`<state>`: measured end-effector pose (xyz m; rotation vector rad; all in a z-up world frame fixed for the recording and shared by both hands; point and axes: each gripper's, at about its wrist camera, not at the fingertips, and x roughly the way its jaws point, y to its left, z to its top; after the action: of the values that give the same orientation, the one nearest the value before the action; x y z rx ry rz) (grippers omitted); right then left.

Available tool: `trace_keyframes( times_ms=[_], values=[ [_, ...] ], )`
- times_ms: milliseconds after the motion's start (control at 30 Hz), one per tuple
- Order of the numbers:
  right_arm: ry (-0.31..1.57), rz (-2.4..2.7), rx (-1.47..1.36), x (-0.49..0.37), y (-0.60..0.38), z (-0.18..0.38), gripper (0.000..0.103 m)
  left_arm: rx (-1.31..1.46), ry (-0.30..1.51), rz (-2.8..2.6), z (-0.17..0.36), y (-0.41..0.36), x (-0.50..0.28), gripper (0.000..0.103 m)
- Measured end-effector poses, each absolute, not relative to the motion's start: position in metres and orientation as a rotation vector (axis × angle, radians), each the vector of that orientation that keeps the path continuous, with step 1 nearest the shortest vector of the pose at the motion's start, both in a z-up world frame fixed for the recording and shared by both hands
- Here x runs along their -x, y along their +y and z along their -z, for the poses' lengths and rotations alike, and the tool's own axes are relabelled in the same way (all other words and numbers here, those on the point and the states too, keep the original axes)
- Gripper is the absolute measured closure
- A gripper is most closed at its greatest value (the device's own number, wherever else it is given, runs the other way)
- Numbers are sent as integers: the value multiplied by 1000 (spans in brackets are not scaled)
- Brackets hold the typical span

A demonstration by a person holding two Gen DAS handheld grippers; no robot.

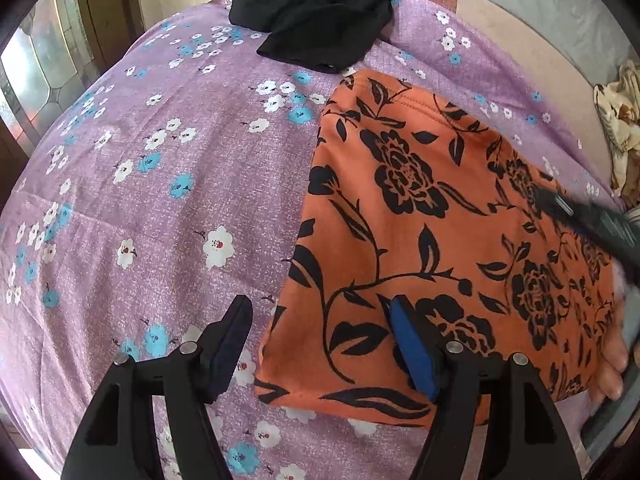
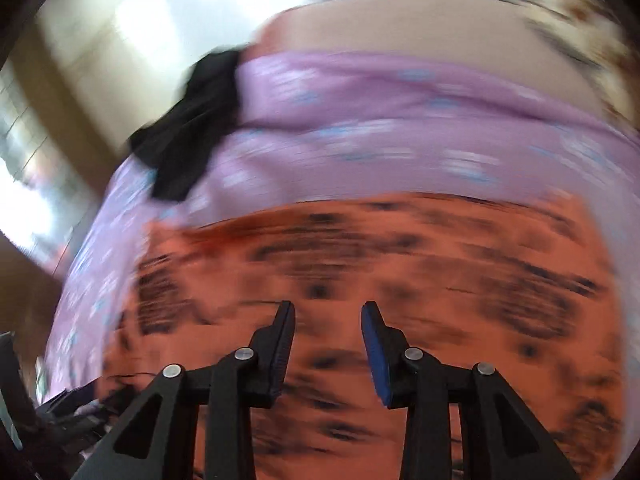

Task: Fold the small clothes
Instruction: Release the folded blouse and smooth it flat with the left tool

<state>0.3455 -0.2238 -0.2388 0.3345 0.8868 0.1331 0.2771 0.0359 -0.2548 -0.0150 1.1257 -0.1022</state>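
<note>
Left tongs (image 1: 316,344) open and empty, straddling the near left edge of an orange floral garment (image 1: 440,216) lying flat on a purple flowered bedsheet (image 1: 160,184), right tongs (image 2: 328,344) part open, empty, above the garment, black clothing (image 1: 320,12) crumpled at the far edge.

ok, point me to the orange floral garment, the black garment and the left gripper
orange floral garment (image 1: 432,216): left wrist view, middle of its flat top layer.
black garment (image 1: 320,16): left wrist view, centre of the crumpled pile.
left gripper (image 1: 320,344): left wrist view, midway between its fingertips.
</note>
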Motion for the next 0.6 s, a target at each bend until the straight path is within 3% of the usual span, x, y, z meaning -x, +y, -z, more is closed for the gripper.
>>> trace_keyframes(
  times_ms=[200,367,600],
  values=[
    [987,-226,-317,-447,-148,265,65,18,1148,119,261,36,-286,31],
    [911,-118,-431,-476,-165,265,66,16,1155,124,261,34,-295,31],
    [816,-67,-460,-397,-214,250,66,-72,1050,79,243,24,-284,31]
  ],
)
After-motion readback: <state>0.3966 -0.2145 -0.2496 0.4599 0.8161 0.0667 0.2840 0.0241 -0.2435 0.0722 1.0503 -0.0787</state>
